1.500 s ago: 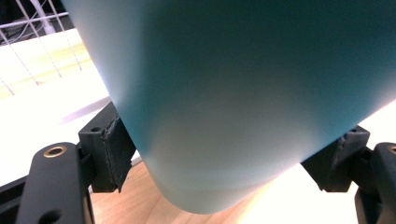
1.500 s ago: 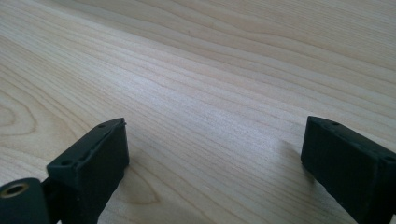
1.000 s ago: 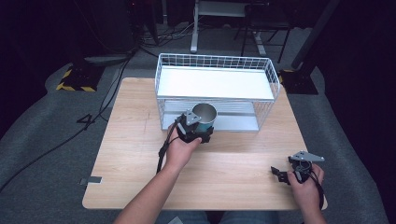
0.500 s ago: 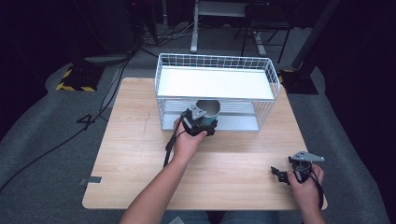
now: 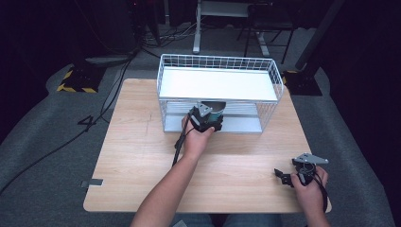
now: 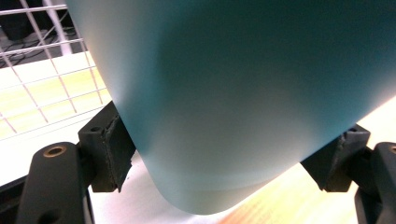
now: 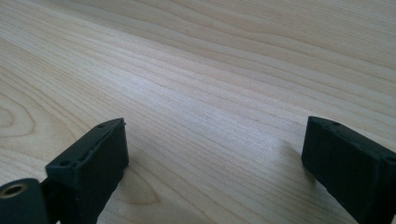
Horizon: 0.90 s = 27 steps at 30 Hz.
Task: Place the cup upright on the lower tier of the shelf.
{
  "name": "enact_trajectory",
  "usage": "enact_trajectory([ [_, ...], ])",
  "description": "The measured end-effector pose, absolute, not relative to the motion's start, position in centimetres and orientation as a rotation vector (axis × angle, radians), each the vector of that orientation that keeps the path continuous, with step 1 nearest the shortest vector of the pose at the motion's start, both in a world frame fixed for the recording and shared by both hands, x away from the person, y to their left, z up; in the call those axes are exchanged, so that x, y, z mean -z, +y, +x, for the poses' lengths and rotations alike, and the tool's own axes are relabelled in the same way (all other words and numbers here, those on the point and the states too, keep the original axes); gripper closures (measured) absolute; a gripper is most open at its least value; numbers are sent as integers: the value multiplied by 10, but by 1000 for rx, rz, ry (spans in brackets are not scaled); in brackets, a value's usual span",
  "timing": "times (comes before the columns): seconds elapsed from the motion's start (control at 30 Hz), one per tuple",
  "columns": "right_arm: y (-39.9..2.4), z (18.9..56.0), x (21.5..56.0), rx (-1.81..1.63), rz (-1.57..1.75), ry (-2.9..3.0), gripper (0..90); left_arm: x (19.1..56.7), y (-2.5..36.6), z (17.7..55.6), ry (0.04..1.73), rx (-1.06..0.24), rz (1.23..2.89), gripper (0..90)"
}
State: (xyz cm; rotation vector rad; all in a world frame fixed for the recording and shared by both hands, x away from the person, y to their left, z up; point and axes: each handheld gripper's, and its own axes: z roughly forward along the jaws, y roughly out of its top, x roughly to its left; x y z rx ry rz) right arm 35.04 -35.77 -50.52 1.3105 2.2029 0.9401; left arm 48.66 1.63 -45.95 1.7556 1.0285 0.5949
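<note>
Cup (image 6: 243, 102), teal, rigid, smooth/slippery: L gripper (image 5: 206, 119) clamps sidewall at rack (image 5: 217, 61) front; R gripper (image 5: 289, 178) wide, empty.

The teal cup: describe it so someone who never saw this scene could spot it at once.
Start at the white wire rack standing at the far side of the wooden table. At the rack's lower shelf, near the front middle, the left gripper is clamped on the teal cup. It is the one dark teal, smooth-walled item among white wire and pale wood.
</note>
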Motion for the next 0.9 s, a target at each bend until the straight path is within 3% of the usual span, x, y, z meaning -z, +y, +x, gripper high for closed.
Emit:
enact_trajectory([
  [0.9, -358, 350, 505, -942, 1310, 2204, 74, 481, 2, 519, 1128, -604, 1760, 217],
])
